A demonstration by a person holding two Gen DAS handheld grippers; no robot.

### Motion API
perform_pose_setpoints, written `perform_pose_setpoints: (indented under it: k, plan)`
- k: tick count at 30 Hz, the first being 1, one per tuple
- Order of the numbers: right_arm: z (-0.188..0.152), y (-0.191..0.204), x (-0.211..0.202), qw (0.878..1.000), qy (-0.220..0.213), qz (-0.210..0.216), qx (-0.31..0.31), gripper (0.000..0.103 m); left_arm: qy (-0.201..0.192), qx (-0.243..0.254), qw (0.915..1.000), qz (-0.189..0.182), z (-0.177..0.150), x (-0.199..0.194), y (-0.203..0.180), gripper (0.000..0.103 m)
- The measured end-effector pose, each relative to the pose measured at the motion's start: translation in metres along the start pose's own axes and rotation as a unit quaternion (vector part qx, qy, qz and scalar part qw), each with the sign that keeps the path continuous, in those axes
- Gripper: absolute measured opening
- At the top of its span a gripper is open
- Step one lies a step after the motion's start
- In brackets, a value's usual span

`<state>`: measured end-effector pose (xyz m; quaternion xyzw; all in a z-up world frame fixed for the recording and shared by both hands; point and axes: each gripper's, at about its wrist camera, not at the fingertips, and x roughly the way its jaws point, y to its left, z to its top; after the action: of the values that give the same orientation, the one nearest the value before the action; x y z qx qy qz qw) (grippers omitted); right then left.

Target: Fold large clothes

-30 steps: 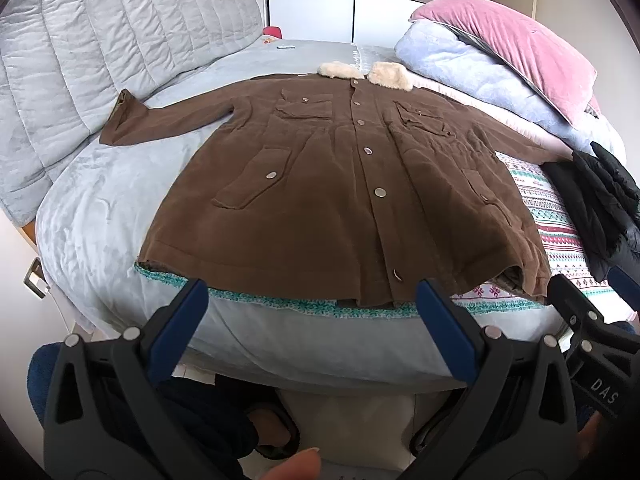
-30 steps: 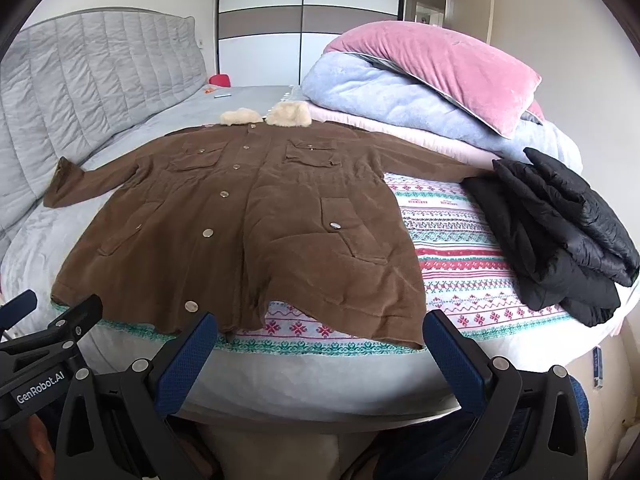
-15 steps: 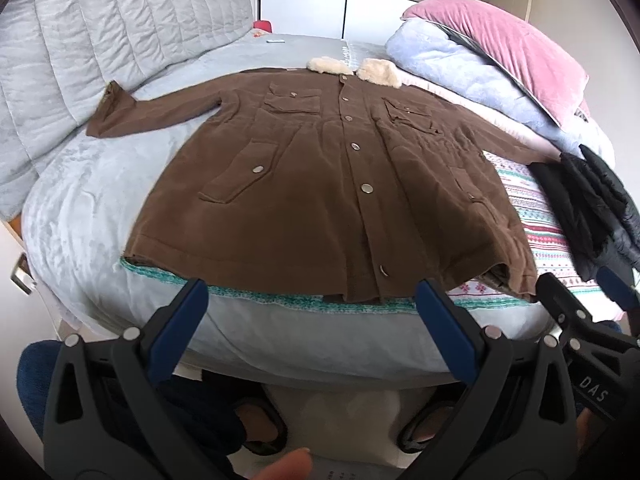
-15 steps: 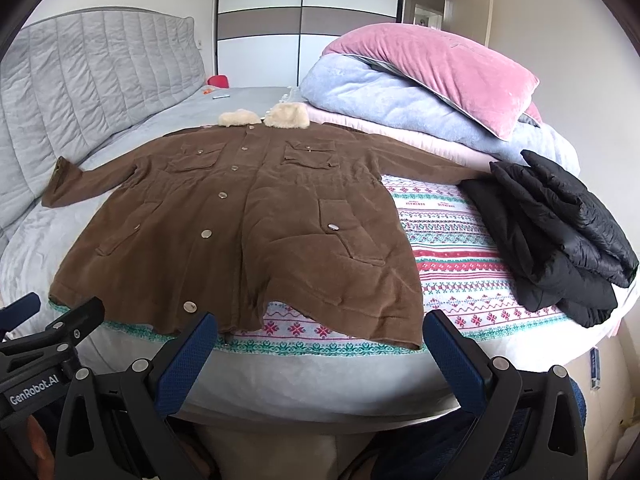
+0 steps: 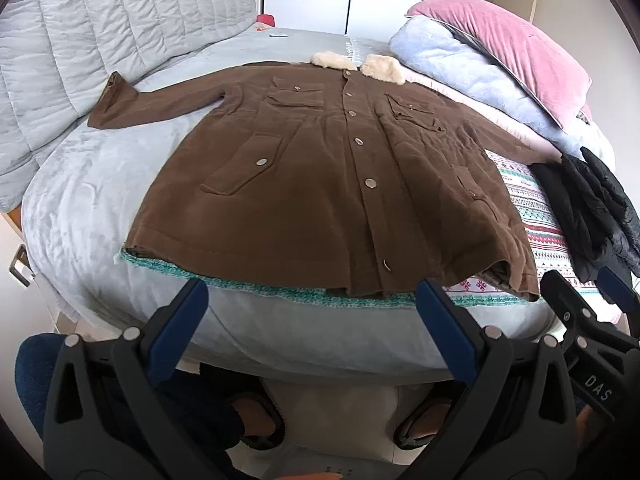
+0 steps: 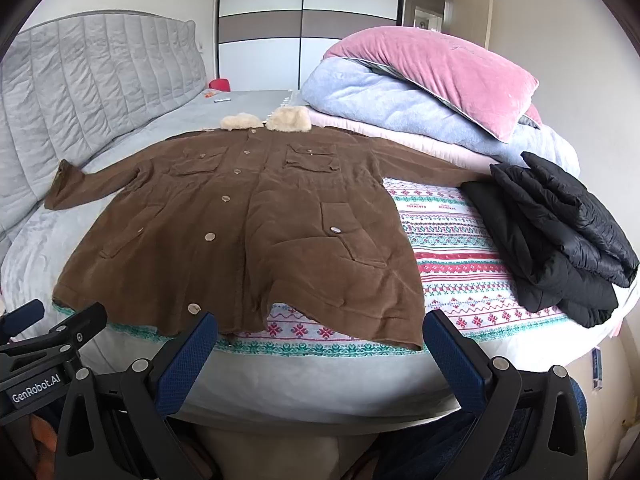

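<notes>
Brown coat point(image 5: 328, 184) flat at 12 o'clock, long axis hem-to-collar running away. L gripper point(image 5: 312, 312) nearer hem centre; R gripper point(image 6: 320, 344) nearer hem's right corner. Both spread wide, empty.

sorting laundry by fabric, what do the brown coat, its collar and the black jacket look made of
Brown coat: matte, soft napped cloth, perhaps fine corduroy or brushed cotton, with shiny metal-looking snaps.
Collar: cream fluffy pile, likely faux fur or fleece.
Black jacket: smooth, slightly shiny quilted shell, probably padded nylon or polyester.

Pink pillow point(image 6: 436, 76) tops blue duvet point(image 6: 384, 108) on bed point(image 5: 80, 184).
</notes>
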<state>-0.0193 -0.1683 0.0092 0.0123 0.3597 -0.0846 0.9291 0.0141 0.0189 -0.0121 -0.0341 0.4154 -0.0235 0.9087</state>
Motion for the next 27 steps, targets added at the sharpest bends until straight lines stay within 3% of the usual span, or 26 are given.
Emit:
perform_pose_setpoints:
  k: [27]
  plan:
    - [-0.0001,-0.0006,0.0,1.0,-0.001,-0.011,-0.005,0.103,-0.012,0.003,0.9999,-0.007,0.003,-0.0055,-0.0007,0.103]
